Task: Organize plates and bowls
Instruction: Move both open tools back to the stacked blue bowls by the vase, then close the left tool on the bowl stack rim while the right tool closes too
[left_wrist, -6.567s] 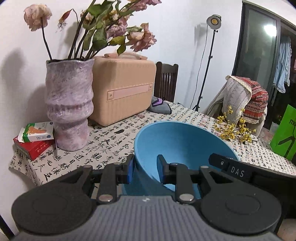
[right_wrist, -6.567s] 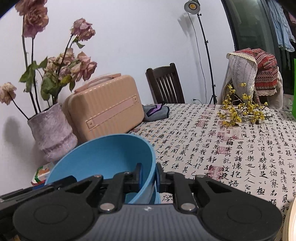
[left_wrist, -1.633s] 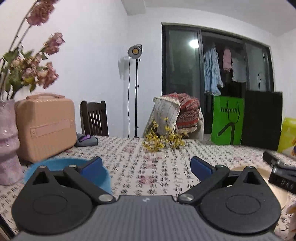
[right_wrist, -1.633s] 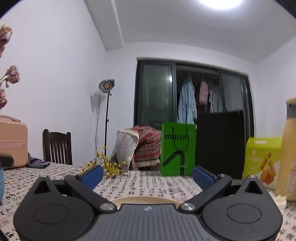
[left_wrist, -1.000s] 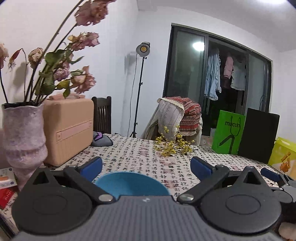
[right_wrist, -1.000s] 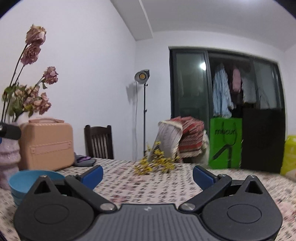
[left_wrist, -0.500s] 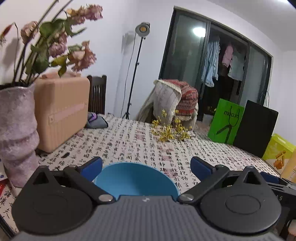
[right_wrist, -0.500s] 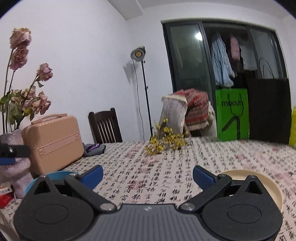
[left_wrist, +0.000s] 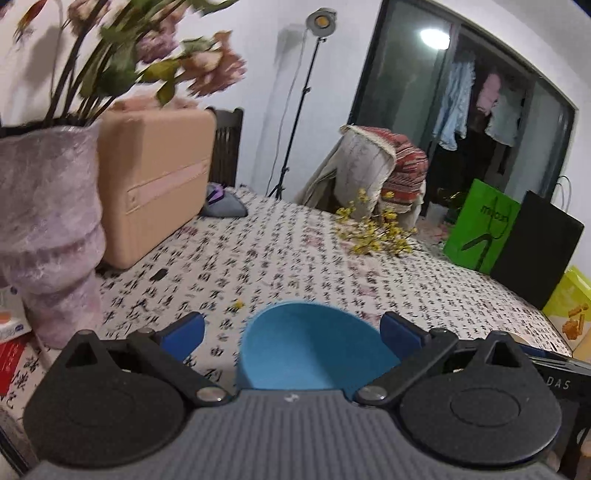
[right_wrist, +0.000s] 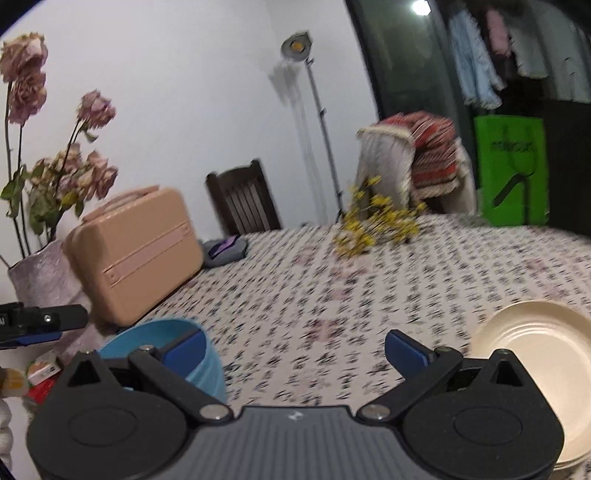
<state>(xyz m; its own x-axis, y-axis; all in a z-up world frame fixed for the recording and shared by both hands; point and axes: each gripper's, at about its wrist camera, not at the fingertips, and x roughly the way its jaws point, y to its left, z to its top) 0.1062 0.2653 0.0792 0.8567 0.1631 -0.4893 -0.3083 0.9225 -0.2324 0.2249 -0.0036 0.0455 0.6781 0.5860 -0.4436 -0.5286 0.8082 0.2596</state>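
A blue bowl (left_wrist: 314, 347) stands on the patterned tablecloth, seen between the spread fingers of my left gripper (left_wrist: 291, 330), which is open and holds nothing. In the right wrist view the same blue bowl (right_wrist: 162, 338) sits at the lower left, partly behind the left finger of my right gripper (right_wrist: 295, 349). That gripper is open and empty too. A stack of cream plates (right_wrist: 535, 354) lies at the lower right, partly hidden behind the right finger. The left gripper's tip (right_wrist: 40, 321) shows at the left edge of the right wrist view.
A purple vase (left_wrist: 48, 229) of dried roses and a peach case (left_wrist: 155, 181) stand at the left. Yellow flower sprigs (left_wrist: 376, 232) lie at the table's far side. A green bag (left_wrist: 480, 225), a black bag (left_wrist: 535, 240), and small boxes (right_wrist: 40, 373) by the vase are also here.
Both cameras have tilted down toward the table and blurred with motion. The blue bowl now sits lower and closer between the left fingers, and more of the cream plates shows at the right.
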